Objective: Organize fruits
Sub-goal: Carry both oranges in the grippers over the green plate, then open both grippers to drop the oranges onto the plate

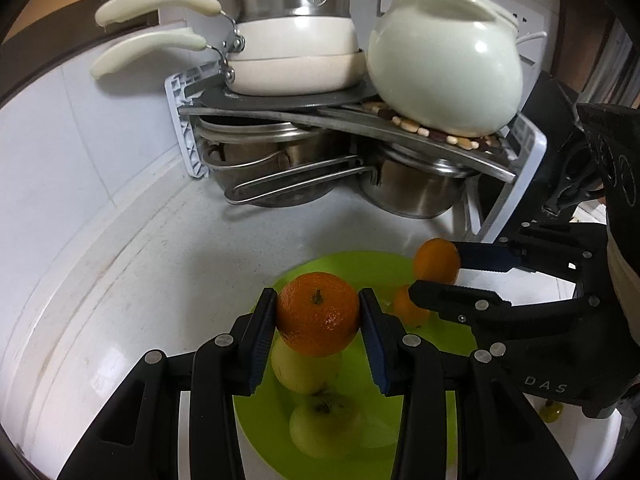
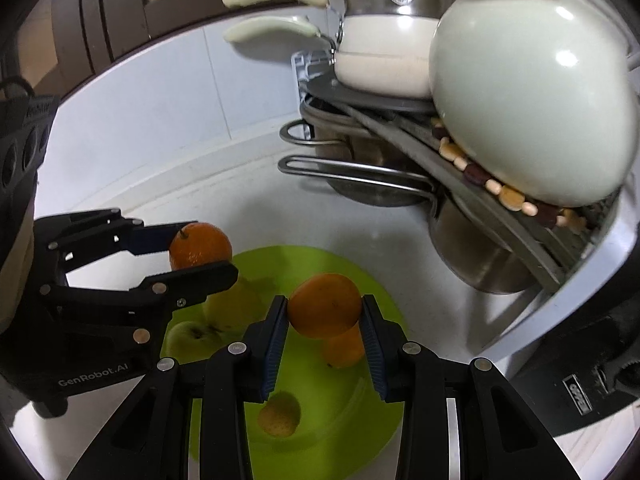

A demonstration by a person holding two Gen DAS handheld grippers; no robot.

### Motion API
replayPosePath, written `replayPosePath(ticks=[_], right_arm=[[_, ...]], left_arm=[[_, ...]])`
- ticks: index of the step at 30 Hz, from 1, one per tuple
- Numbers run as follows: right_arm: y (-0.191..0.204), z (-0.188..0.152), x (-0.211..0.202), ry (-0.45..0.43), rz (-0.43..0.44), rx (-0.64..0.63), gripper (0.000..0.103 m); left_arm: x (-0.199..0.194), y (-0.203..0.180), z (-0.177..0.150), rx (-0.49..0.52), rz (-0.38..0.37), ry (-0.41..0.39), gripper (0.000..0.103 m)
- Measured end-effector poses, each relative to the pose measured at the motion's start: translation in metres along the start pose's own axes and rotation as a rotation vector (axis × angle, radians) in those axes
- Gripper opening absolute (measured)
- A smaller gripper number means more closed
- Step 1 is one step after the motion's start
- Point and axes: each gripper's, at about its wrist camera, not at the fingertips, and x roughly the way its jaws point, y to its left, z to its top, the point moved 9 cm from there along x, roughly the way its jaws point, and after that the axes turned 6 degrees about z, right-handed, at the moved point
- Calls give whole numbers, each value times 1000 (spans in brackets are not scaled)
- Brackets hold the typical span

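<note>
My left gripper (image 1: 318, 314) is shut on an orange (image 1: 318, 312) and holds it above a lime-green plate (image 1: 256, 412). My right gripper (image 2: 325, 314) is shut on a second orange (image 2: 324, 305) above the same plate (image 2: 360, 408). Each gripper shows in the other's view: the right one (image 1: 434, 270) with its orange (image 1: 436, 262), the left one (image 2: 202, 254) with its orange (image 2: 200, 245). On the plate lie two yellow-green apples (image 1: 324, 424) (image 1: 300, 372) and two more oranges (image 2: 346, 346) (image 2: 279, 414).
The plate sits on a white counter (image 1: 160, 240). Behind it a corner rack (image 1: 528, 168) holds steel pots (image 1: 412, 196), cream pans (image 1: 296, 56) with long handles and a white kettle (image 1: 444, 68) on a beaded mat. A small yellow fruit (image 1: 551, 411) lies at the right.
</note>
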Motion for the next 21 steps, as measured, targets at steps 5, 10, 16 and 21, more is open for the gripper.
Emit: replayPosePath(ticks=[5, 10, 16, 21], right_arm=[[-6, -1, 11, 23, 10, -1, 37], [-6, -2, 14, 32, 15, -1, 37], [-7, -5, 16, 41, 21, 1, 37], [-5, -5, 12, 30, 17, -2, 38]], left_arm=[[10, 0, 0, 5, -13, 16, 41], [14, -2, 0, 15, -20, 19, 41], [15, -3, -3, 13, -30, 29, 42], [6, 0, -2, 10, -9, 8, 47]])
